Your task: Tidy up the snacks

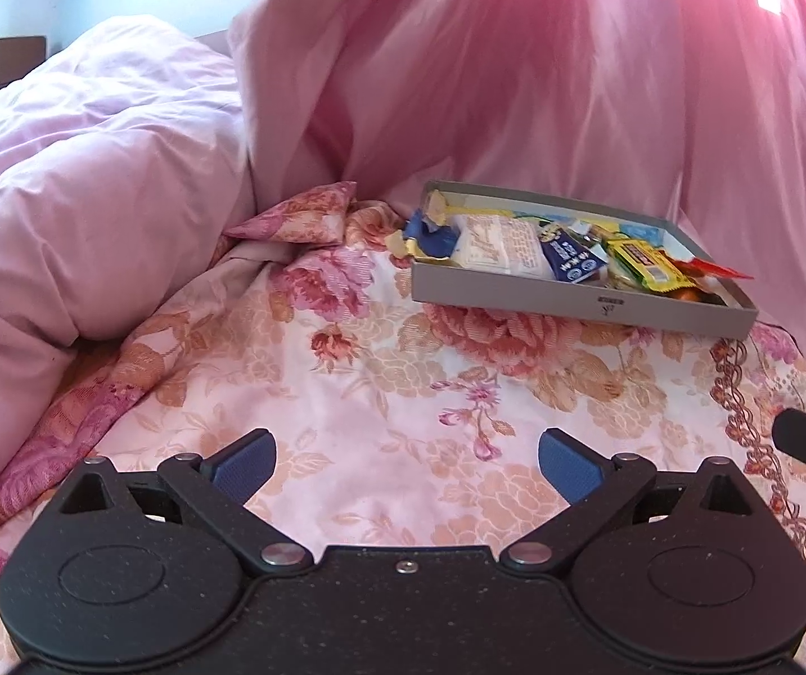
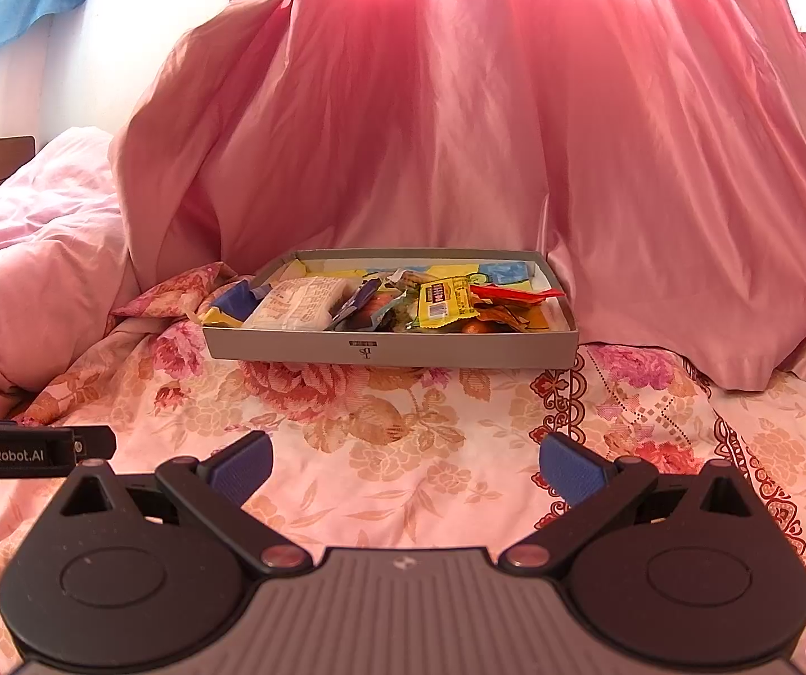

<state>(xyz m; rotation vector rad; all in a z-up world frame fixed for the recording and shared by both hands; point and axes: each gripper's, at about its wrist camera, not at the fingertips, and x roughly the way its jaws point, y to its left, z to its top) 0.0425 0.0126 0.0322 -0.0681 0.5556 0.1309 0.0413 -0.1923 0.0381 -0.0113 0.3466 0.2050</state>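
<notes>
A shallow grey cardboard box [image 1: 571, 304] [image 2: 391, 349] lies on the floral bedspread, filled with wrapped snacks. Among them are a white packet [image 1: 501, 244] [image 2: 298, 304], a blue sachet [image 1: 568, 253], a yellow packet [image 1: 647, 264] [image 2: 445, 301] and a red wrapper [image 2: 515, 293]. My left gripper [image 1: 407, 464] is open, low over the bedspread well in front of the box, nothing between its blue pads. My right gripper [image 2: 405, 464] is open too, facing the box's front wall from a distance and holding nothing.
A rumpled pink duvet [image 1: 82, 180] [image 2: 26, 259] is heaped at the left. Pink curtains [image 1: 543, 73] [image 2: 487, 112] hang right behind the box. A floral pillow corner [image 1: 313, 214] lies left of the box. The floral bedspread [image 1: 346, 388] stretches between grippers and box.
</notes>
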